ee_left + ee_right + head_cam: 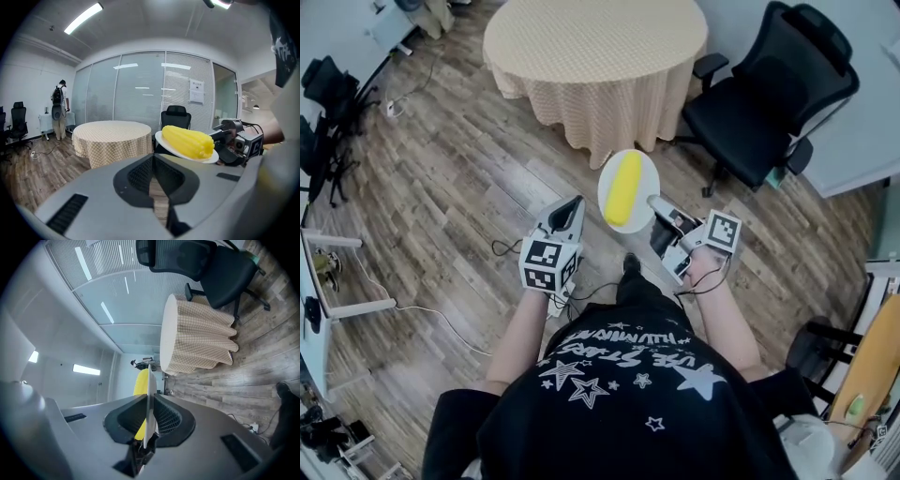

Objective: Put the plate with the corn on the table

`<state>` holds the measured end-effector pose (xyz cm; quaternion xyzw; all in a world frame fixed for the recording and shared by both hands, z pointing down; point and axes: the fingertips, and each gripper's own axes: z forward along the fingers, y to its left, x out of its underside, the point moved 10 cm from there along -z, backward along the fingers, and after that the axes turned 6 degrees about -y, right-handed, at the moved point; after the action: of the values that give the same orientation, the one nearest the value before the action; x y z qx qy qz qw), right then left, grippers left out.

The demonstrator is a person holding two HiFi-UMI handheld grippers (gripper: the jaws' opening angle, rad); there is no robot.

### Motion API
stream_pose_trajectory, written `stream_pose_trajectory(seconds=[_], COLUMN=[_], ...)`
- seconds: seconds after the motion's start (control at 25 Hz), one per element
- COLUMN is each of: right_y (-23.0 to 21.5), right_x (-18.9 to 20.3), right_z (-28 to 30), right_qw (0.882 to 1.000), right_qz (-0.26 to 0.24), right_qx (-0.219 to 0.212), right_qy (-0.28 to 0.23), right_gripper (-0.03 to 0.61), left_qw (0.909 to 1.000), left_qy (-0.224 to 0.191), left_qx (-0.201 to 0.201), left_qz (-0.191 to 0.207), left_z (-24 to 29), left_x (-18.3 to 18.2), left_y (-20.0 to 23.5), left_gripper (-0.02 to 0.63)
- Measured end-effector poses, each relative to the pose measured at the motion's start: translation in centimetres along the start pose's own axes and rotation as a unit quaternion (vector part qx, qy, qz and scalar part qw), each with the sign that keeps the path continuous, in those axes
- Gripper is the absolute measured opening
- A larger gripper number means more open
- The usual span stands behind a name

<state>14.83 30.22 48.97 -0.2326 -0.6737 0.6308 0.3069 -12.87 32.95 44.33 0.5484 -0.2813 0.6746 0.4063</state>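
A yellow corn cob [624, 187] lies on a small white plate [649, 176] held in the air above the wooden floor. My right gripper [657, 203] is shut on the plate's near rim. Its own view shows the plate [151, 394] edge-on between the jaws, with the corn [140, 380] behind it. My left gripper [573, 208] hangs just left of the plate, shut and holding nothing. From the left gripper view the corn [187, 141] and plate [212, 160] float to the right above my left gripper [153, 158]. The round table [595, 42] with a checked cloth stands ahead.
A black office chair [764, 94] stands right of the table. Cables [441, 314] trail over the floor on the left, near a white stand [328, 281]. A person [59, 105] stands far off by the glass wall. Wooden floor lies between me and the table.
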Motion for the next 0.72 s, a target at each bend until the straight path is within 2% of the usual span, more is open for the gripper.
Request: stream_pose_trajectory(seconds=[0.32,0.72], right_y=[-0.4,-1.6], right_x=[-9.5,-15.4], right_z=[3.9,6.1], right_qw=[1.000,0.999], right_qz=[0.020,0.012], right_qx=[0.008,-0.002], right_qy=[0.005,0.034], right_gripper=[0.048,0.048], left_qw=[0.9996,0.9966], left_qy=[0.012,-0.018], left_qx=[-0.020,-0.074], left_qz=[-0.013,-0.032], left_z=[8.6,13.1], left_x=[-3.9,-4.7], left_y=[1.4,1.8], left_gripper=[0.004,0.003])
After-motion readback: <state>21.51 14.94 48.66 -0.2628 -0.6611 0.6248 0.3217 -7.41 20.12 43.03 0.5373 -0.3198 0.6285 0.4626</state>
